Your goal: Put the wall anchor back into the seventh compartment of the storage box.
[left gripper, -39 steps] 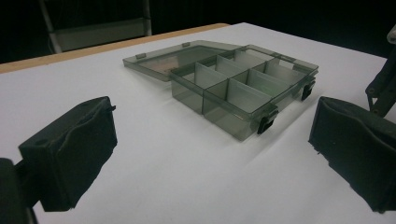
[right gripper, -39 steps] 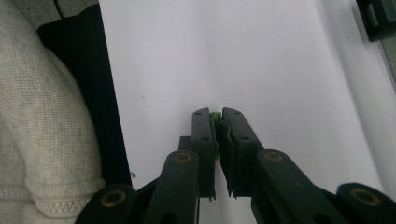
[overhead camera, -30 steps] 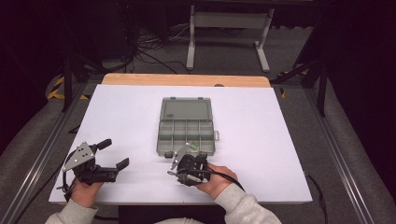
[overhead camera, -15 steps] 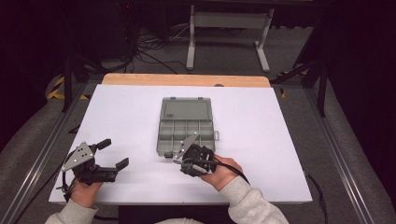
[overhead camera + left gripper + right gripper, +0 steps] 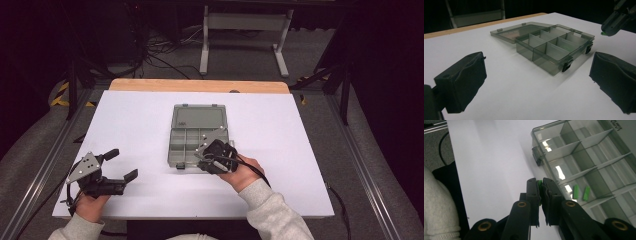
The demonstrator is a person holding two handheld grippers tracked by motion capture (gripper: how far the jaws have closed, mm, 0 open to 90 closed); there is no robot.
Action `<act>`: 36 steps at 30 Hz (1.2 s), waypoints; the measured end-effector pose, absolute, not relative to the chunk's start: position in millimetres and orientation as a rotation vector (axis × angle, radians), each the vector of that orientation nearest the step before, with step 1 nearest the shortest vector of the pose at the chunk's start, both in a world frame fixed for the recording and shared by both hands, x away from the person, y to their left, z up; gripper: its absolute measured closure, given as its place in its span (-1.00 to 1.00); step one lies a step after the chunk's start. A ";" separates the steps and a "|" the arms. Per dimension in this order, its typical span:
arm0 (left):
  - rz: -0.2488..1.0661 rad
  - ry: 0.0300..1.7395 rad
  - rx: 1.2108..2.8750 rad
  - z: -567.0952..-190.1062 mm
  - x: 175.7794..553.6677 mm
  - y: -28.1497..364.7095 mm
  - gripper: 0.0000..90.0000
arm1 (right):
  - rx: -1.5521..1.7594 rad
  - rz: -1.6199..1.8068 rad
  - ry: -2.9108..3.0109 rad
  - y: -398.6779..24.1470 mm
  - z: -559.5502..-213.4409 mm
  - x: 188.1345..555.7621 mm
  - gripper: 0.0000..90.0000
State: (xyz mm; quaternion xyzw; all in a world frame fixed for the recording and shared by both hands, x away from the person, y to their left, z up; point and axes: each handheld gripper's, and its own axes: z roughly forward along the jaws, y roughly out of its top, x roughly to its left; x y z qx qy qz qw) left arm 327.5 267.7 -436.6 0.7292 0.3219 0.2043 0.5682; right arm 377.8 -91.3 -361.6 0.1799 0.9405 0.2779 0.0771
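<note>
White tabletop point(image 5: 130, 120), dark room beyond

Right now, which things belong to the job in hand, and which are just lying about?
In the job:
- right gripper, jaws shut on a small green piece
- open compartment box
- two green pieces already in one compartment

Lying about:
- left gripper, jaws open, holding nothing
- floor cables
- metal stand
</note>
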 end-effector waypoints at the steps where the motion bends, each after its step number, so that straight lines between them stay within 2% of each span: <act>1: 0.480 0.756 1.713 -436.6 327.5 267.7 -0.97 | 0.539 0.833 2.818 -91.3 -361.6 377.8 0.86; 36: 0.476 0.761 1.712 -436.9 327.6 268.2 -0.97 | 0.710 0.806 2.740 -104.1 -361.5 427.6 0.86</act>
